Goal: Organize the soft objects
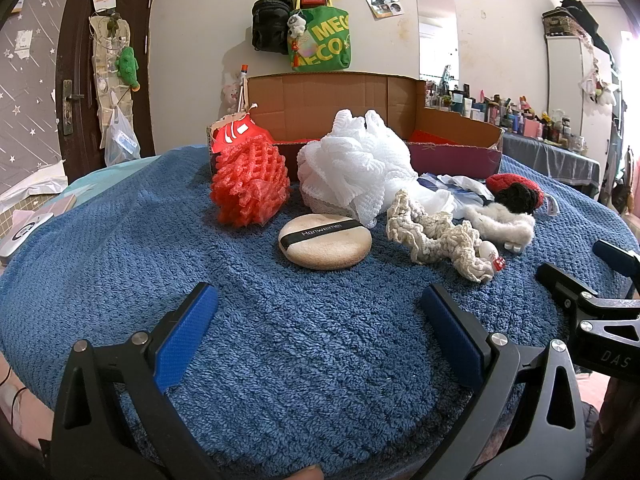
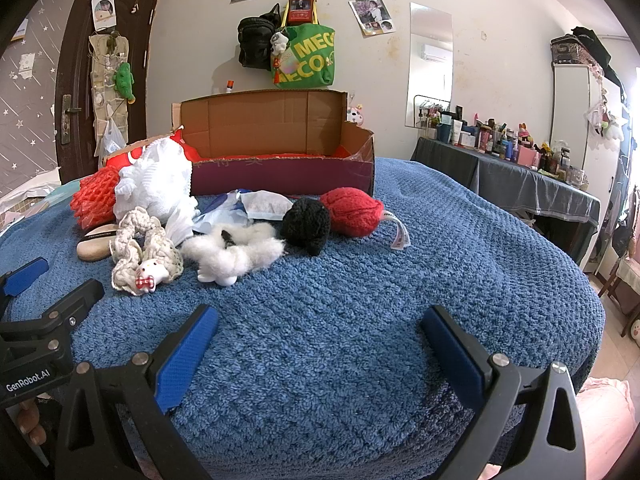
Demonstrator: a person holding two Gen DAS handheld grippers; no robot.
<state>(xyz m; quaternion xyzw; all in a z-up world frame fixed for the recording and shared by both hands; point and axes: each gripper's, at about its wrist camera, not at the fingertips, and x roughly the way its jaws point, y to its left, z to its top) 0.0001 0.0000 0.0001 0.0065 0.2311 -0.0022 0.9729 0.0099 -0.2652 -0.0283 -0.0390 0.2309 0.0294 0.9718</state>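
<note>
Soft objects lie on a blue towel in front of an open cardboard box: a red mesh sponge, a white bath pouf, a round beige powder puff, a cream crochet scrunchie, a white fluffy scrunchie, a black knit ball and a red knit ball. My left gripper is open and empty, short of the powder puff. My right gripper is open and empty, short of the knit balls.
The box stands at the towel's far edge with its flap up. White and blue cloth pieces lie behind the scrunchies. A door is at left. A cluttered dresser is at right. Bags hang on the wall.
</note>
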